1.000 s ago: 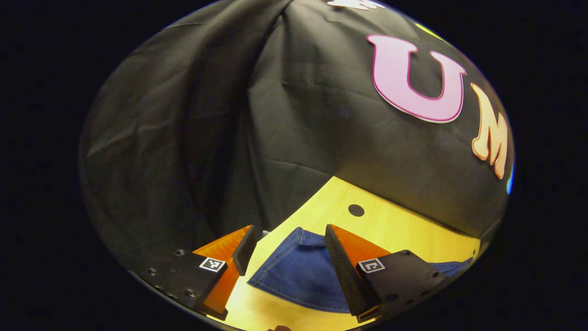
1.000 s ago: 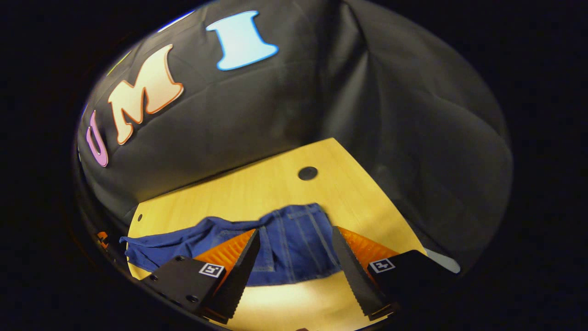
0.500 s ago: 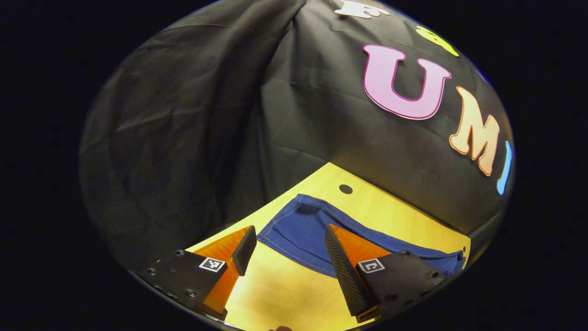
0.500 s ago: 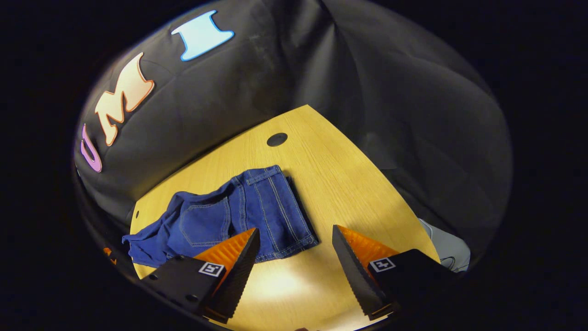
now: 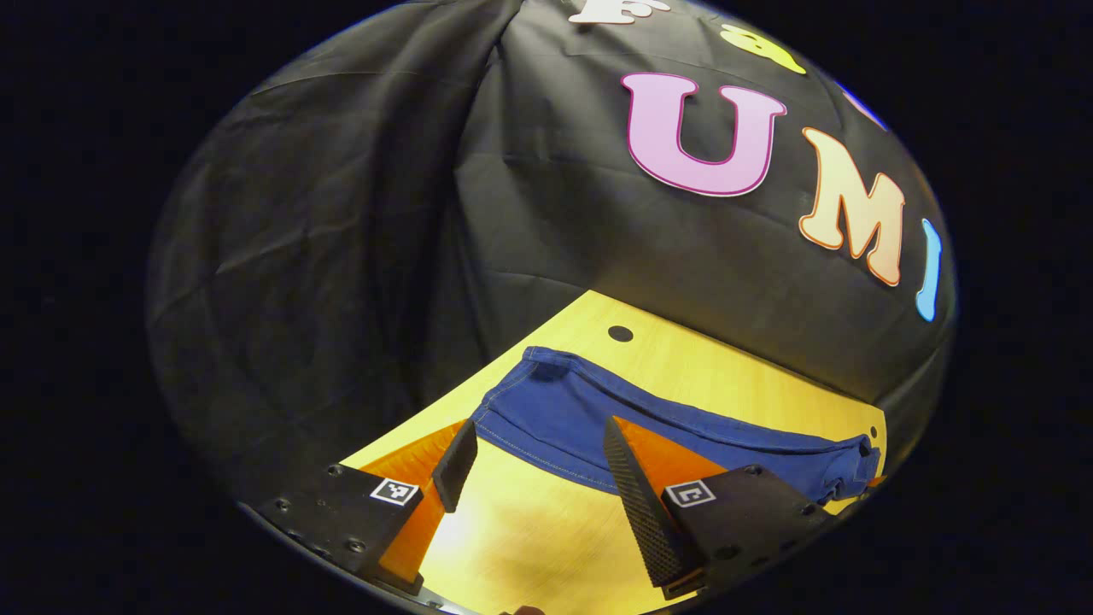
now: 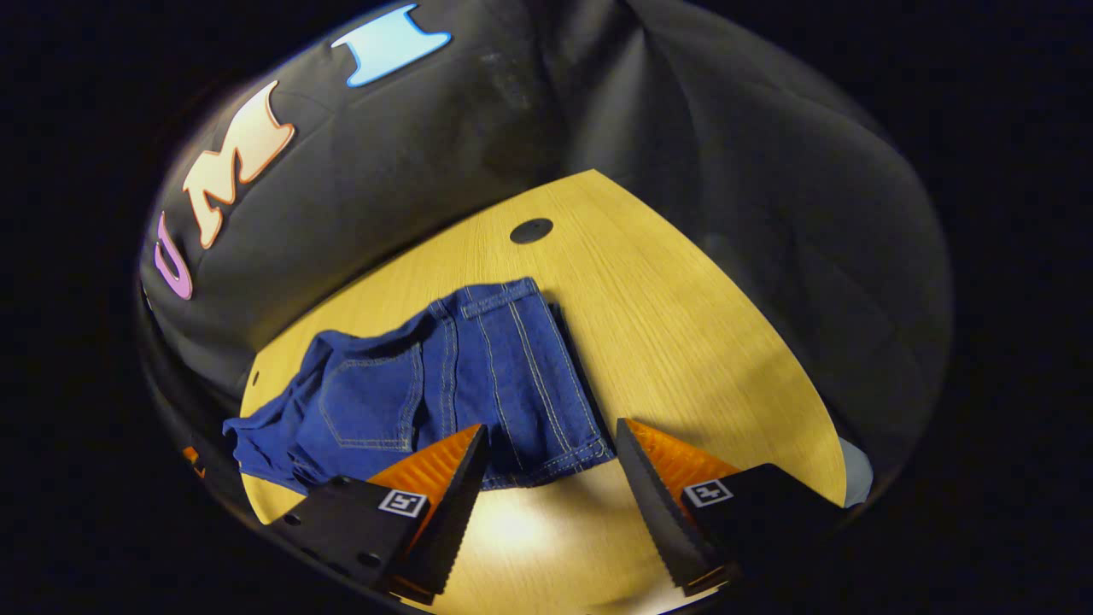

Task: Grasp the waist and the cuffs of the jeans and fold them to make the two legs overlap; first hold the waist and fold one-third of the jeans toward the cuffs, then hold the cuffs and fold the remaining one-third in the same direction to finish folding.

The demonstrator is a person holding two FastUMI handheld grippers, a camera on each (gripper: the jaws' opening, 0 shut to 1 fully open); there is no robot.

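Blue jeans [image 6: 444,384] lie flat on table [image 6: 683,316]; left gripper [image 5: 534,461] and right gripper [image 6: 551,478] hover spread wide, empty, lined up for edge grabs.

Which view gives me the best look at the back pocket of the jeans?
The right gripper view: the back pocket faces the camera, stitching plain, just beyond the open right gripper. The left gripper view shows the jeans only as a low, flat strip edge-on.
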